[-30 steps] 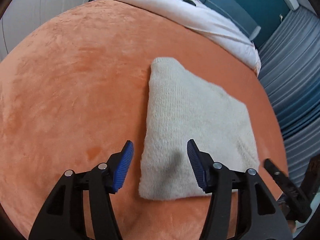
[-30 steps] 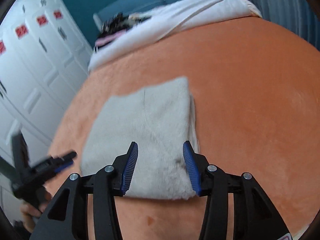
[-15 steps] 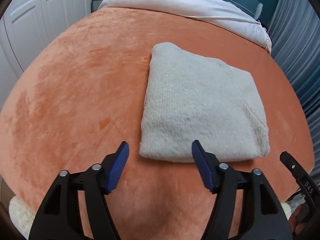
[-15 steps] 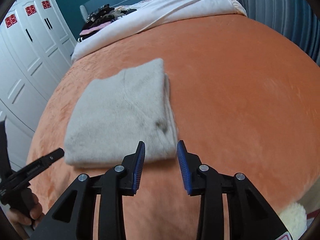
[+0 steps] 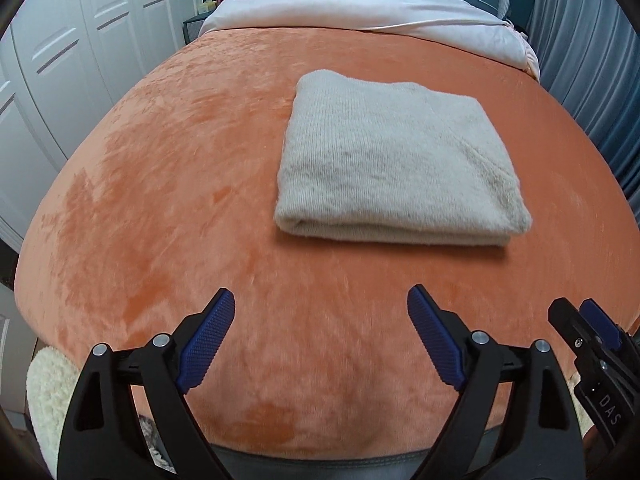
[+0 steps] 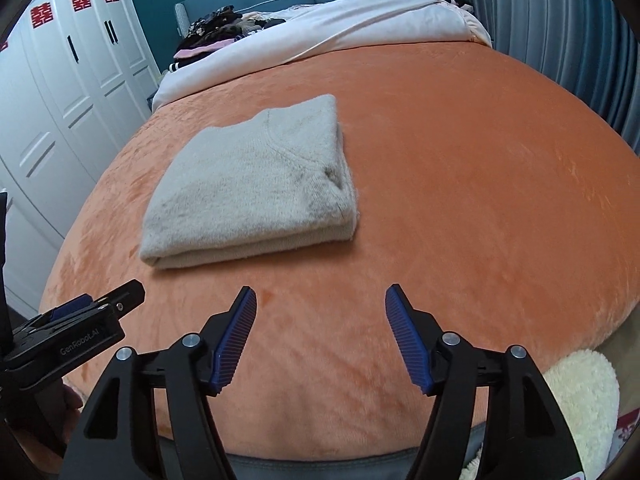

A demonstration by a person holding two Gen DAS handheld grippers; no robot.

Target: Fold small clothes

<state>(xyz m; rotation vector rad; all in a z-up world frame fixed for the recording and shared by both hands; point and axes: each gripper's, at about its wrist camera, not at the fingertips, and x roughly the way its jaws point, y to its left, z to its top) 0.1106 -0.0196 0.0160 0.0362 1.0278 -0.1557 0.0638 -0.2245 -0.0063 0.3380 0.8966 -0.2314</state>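
Note:
A cream knitted garment lies folded into a flat rectangle on the orange blanket; it also shows in the right wrist view. My left gripper is open and empty, over the blanket's near edge, short of the garment. My right gripper is open and empty too, near the front edge, to the right of the garment's near corner. Each gripper shows at the edge of the other's view: the right one and the left one.
A white duvet and a pile of dark clothes lie at the far end of the bed. White wardrobe doors stand on the left, blue-grey curtains on the right. A fluffy cream rug lies below the bed's foot.
Both grippers have pulled back from the folded garment toward the bed's near edge. The right gripper's jaws narrowed half a second ago and are wide again now.

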